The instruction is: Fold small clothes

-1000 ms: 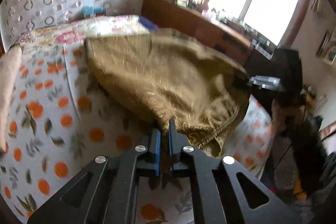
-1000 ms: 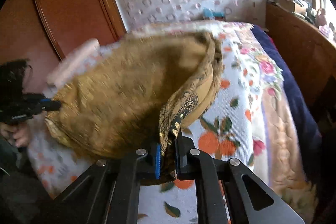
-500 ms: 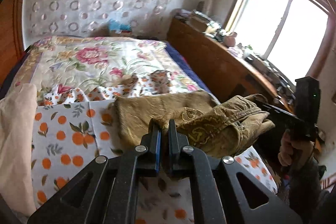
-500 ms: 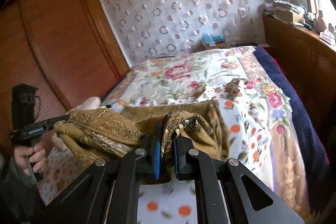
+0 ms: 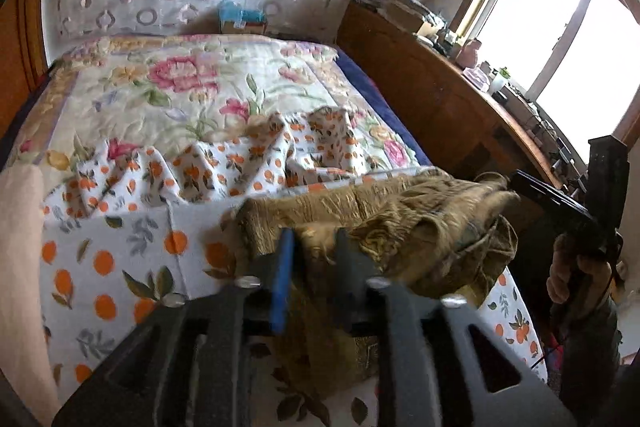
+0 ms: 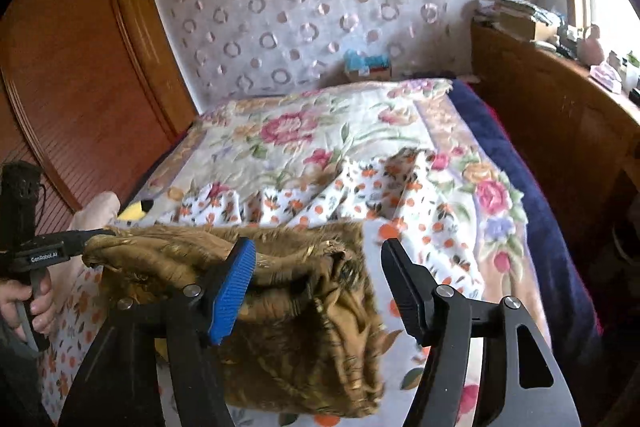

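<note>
The olive-gold embroidered cloth garment (image 6: 288,311) now lies doubled over on the white bedsheet with orange-fruit print (image 5: 120,259), at the near edge of the bed; a sec ago it was lifted, spread wide between both tools and swung across, half a sec ago it had come down bunched, w/ both sets of tongs pinched tight on it; now the fold has landed and the top layer sits roughly over the bottom one, edges ragged, not squared.

Right gripper (image 6: 320,287): jaws have just been opening and stand wide apart; the blue ribbed pad (image 6: 234,293) rests against the cloth's upper edge, the other finger is clear of it, so the fabric is released on that side. Left gripper (image 5: 310,267): jaws have also just been opening, only partway; a tuft of cloth sits in the gap but the pads don't look pressed on it, though blur makes this less sure.

Meaning for the task, as I read it: one fold is laid down and being let go; probably the next job is smoothing or a second fold, since the bundle is lumpy.

Beyond it: a crumpled ridge of the same sheet; then the floral quilted bedspread (image 6: 320,131) behind; a wooden sideboard (image 5: 432,99) along the window side; a person's hand (image 6: 28,303) grips the left tool's handle.
</note>
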A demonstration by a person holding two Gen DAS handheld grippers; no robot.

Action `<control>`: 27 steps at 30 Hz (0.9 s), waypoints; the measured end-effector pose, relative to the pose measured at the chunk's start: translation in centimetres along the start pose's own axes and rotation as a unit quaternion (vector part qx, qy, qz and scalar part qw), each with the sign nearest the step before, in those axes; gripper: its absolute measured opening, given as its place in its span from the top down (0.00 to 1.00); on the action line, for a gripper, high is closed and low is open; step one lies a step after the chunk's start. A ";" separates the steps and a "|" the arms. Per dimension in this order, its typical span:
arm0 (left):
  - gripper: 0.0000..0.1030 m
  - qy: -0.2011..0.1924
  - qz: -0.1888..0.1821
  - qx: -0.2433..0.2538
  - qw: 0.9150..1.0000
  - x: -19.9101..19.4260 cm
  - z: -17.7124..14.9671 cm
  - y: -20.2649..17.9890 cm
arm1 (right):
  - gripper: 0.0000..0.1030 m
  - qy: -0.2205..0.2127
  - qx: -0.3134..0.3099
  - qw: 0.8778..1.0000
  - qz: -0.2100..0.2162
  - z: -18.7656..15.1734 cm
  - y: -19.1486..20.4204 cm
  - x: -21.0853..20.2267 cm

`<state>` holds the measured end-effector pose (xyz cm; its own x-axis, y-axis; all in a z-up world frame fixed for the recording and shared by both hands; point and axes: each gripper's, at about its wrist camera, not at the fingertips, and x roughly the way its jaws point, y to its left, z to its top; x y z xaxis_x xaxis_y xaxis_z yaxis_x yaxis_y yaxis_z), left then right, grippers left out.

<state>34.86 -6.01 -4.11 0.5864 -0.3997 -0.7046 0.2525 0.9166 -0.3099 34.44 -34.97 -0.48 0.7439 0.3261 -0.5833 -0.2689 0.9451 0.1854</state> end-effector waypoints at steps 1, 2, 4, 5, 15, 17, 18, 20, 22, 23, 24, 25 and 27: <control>0.59 -0.011 -0.001 0.008 1.000 -0.6 0.1 0.0 | 0.35 -0.003 -0.004 1.000 0.003 -0.2 0.1 -0.4; 0.55 -0.016 -0.001 0.011 1.000 -0.9 0.2 0.1 | 0.35 -0.005 -0.011 1.000 0.007 -0.4 0.2 -0.7; 0.46 -0.024 0.003 0.019 1.000 -1.7 0.2 0.2 | 0.35 -0.008 -0.024 1.000 0.008 -1.3 -0.1 -0.8; 0.40 -0.030 0.003 0.023 0.999 -2.2 -0.1 0.4 | 0.35 -0.004 -0.033 0.999 0.008 -1.7 -0.3 -0.4; 0.35 0.006 0.016 0.020 1.000 0.2 -2.1 2.0 | 0.49 0.068 -0.113 0.991 0.003 -1.7 2.7 5.0; 0.35 0.014 0.018 0.024 0.999 1.0 -2.5 1.5 | 0.50 0.058 -0.127 0.990 -0.005 -1.5 3.4 4.6; 0.35 0.017 0.015 0.027 0.999 1.2 -2.6 1.3 | 0.51 0.057 -0.126 0.990 0.000 -1.4 3.3 4.4; 0.35 0.022 0.015 0.038 0.999 1.8 -2.9 0.7 | 0.51 0.058 -0.129 0.990 0.002 -1.5 3.3 3.2; 0.35 0.025 0.019 0.048 0.998 2.2 -3.0 0.4 | 0.52 0.064 -0.133 0.989 0.002 -1.8 3.1 2.5; 0.35 0.026 0.021 0.052 0.998 2.4 -3.1 0.2 | 0.52 0.068 -0.132 0.989 0.003 -2.0 2.8 2.4; 0.35 0.027 0.027 0.057 0.998 2.6 -3.1 0.1 | 0.53 0.074 -0.133 0.988 0.002 -2.2 2.8 2.1; 0.35 0.028 0.033 0.059 0.997 2.8 -3.1 0.2 | 0.55 0.078 -0.139 0.987 -0.001 -2.5 2.7 1.9; 0.35 0.030 0.036 0.057 0.997 2.9 -3.2 0.3 | 0.57 0.087 -0.145 0.986 -0.006 -2.8 2.6 1.8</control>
<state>34.17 -6.92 -8.32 0.5601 -0.3288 -0.7603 0.2994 0.9362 -0.1843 33.38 -32.00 -3.25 0.6385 0.2829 -0.7157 -0.4438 0.8952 -0.0420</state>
